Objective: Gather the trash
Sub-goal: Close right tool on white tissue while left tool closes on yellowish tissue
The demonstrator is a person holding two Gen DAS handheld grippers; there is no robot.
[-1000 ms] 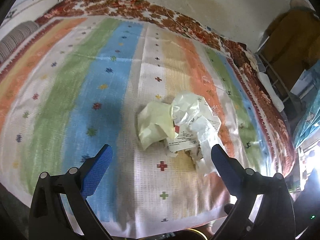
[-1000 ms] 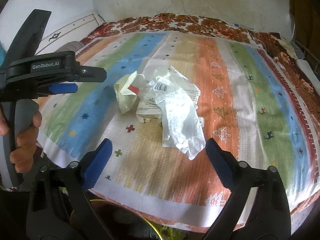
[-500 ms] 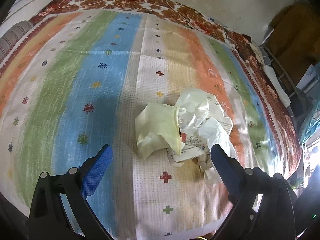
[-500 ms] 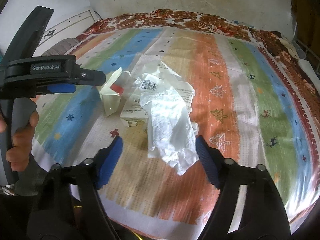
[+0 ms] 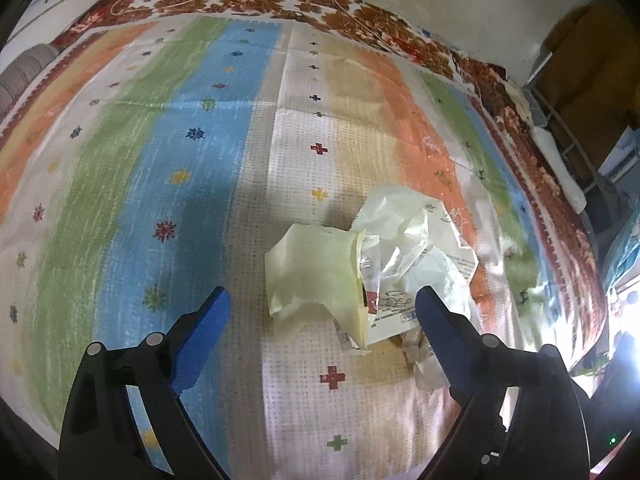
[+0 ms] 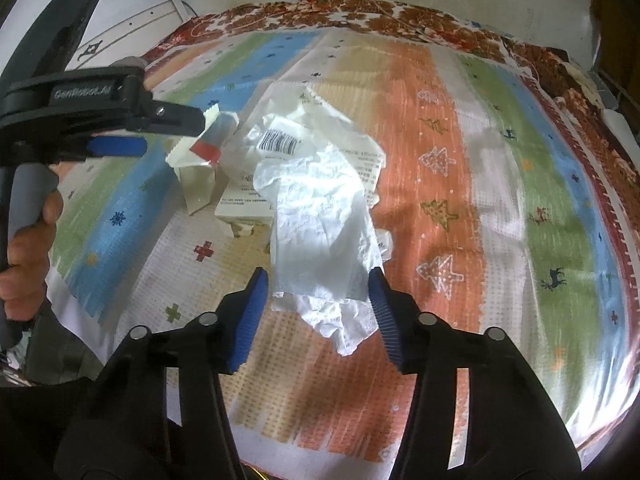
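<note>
A heap of trash lies on the striped bedspread (image 5: pixel 200 140): a pale yellow paper bag (image 5: pixel 316 276), crumpled clear plastic (image 5: pixel 404 236) and a printed paper sheet (image 5: pixel 392 312). In the right wrist view the heap shows as a crumpled white plastic bag (image 6: pixel 320 232) over a small white box (image 6: pixel 244 200) and the yellow bag (image 6: pixel 196 184). My left gripper (image 5: pixel 322 306) is open, just before the yellow bag. My right gripper (image 6: pixel 316 292) is open but narrowed, its jaws on either side of the white bag's near end. The left gripper also shows in the right wrist view (image 6: pixel 120 128), above the heap's left side.
The bed's near edge (image 6: pixel 280 444) lies close below both grippers. A dark floral blanket (image 5: pixel 280 0) runs along the far edge against the wall. A wooden piece of furniture (image 5: pixel 592 64) and a metal frame (image 5: pixel 560 128) stand to the right.
Both grippers have moved forward toward the heap. The right gripper's jaws have narrowed and now flank the white bag's near end. The left gripper stays wide open.
</note>
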